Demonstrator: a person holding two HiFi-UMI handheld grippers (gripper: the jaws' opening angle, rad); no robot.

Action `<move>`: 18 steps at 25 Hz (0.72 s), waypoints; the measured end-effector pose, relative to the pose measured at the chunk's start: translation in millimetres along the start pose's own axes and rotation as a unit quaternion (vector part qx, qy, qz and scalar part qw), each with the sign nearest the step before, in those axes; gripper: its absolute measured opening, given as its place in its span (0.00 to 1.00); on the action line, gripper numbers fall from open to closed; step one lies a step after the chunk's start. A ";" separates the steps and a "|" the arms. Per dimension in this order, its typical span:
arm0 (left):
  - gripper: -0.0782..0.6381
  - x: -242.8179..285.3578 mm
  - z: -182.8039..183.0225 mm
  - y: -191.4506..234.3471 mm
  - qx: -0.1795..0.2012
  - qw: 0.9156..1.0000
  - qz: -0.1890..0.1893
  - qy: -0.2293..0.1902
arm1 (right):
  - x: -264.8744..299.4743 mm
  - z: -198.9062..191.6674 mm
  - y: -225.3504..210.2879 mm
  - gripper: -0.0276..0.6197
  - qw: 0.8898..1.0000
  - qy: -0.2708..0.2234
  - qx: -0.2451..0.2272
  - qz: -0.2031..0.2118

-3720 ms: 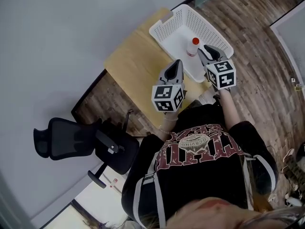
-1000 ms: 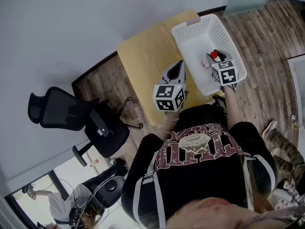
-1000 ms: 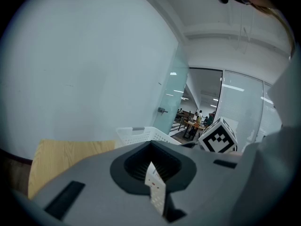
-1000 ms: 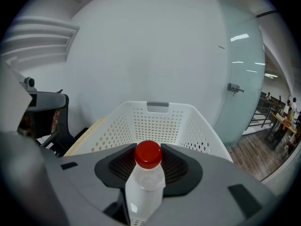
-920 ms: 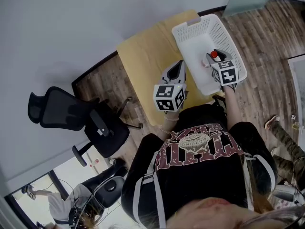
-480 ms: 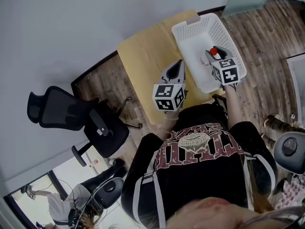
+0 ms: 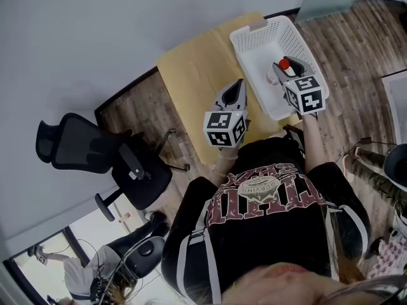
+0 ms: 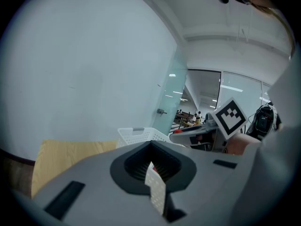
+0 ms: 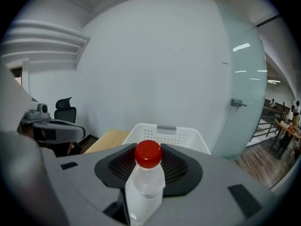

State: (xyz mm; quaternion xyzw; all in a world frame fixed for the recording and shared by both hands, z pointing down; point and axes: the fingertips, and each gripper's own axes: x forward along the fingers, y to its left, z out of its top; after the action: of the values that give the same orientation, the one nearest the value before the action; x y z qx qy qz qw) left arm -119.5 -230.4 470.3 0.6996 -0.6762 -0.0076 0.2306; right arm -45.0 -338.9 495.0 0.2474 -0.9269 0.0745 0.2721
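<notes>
1. My right gripper [image 7: 280, 72] is clamped on 1 clear bottle [image 9: 146, 182], its red cap [image 9: 148, 154] upright between the jaw tips.
2. The bottle sits over the near end of the white basket [image 7: 254, 29].
3. My left gripper [image 7: 234, 94], jaws together, hangs over the wooden table [image 7: 191, 68] just beside the basket.

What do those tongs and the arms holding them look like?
The left tongs and the right tongs are grey and taper to a point like wedges. Each carries a white cube printed with black square markers. The person wears a black short-sleeved shirt with dark red lettering. No cables show.
</notes>
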 end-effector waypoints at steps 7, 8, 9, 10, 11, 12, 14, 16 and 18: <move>0.18 -5.8 -1.1 -2.4 -0.001 1.000 0.000 -0.004 | -19.7 30.7 10.2 0.30 0.999 -0.033 -0.018 0.007; 0.18 -6.7 -1.3 -2.6 -0.001 1.000 0.000 -0.004 | -21.9 34.0 11.7 0.30 0.999 -0.036 -0.021 0.007; 0.18 -7.8 -1.5 -2.6 -0.001 1.000 0.000 -0.004 | -23.8 37.2 13.3 0.30 0.999 -0.039 -0.024 0.008; 0.18 -9.0 -1.5 -2.4 -0.001 1.000 0.000 -0.005 | -25.6 40.2 15.0 0.30 0.999 -0.042 -0.026 0.009; 0.18 -10.6 -1.5 -2.1 -0.001 1.000 0.001 -0.006 | -27.5 43.0 17.1 0.30 0.999 -0.044 -0.028 0.010; 0.18 -12.5 -1.6 -1.9 -0.001 1.000 0.002 -0.006 | -29.8 45.6 19.4 0.30 0.998 -0.047 -0.030 0.011; 0.18 -16.4 -2.2 -1.4 -0.001 1.000 0.003 -0.007 | -34.6 50.4 24.2 0.30 0.998 -0.053 -0.034 0.013; 0.18 -19.4 -2.5 0.2 -0.003 1.000 0.005 -0.008 | -37.9 56.0 28.8 0.30 0.997 -0.059 -0.039 0.016; 0.18 -21.3 -2.3 2.3 -0.005 1.000 0.007 -0.010 | -40.0 62.6 33.2 0.30 0.997 -0.065 -0.045 0.019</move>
State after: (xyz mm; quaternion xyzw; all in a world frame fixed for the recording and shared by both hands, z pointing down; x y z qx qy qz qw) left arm -122.8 -209.4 466.7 0.6938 -0.6829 -0.0164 0.2278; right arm -61.6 -310.4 420.7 0.2214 -0.9496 0.0222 0.2209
